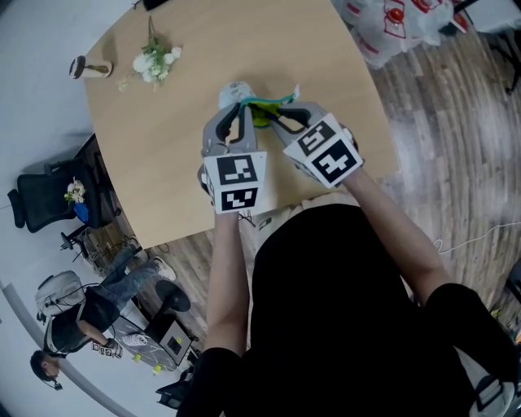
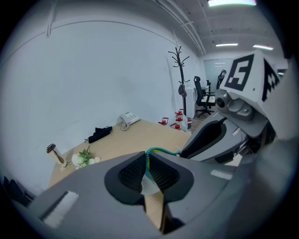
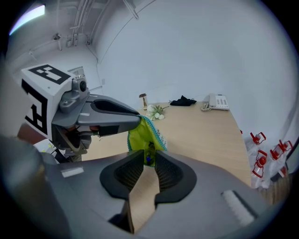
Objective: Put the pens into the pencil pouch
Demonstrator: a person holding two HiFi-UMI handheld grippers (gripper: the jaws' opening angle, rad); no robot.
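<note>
A lime-green pencil pouch (image 1: 260, 111) with a teal zipper edge hangs above the round wooden table (image 1: 163, 147). My left gripper (image 1: 241, 107) is shut on the pouch's teal zipper edge (image 2: 159, 151), which runs between its pads. My right gripper (image 1: 278, 116) faces the pouch's open mouth (image 3: 141, 134). A dark pen end (image 3: 149, 157) shows in the narrow gap between the right fingertips, with the pads slightly apart from it. In the right gripper view the left gripper (image 3: 134, 122) holds the pouch from the left. The rest of the pen is hidden.
A bunch of white flowers (image 1: 155, 62) and a small brown stand (image 1: 88, 68) sit at the table's far left. A desk phone (image 3: 217, 101) and a black item (image 3: 183, 101) lie at the far edge. Plastic bags (image 1: 391, 23) lie on the floor. A person (image 1: 81, 313) sits at the lower left.
</note>
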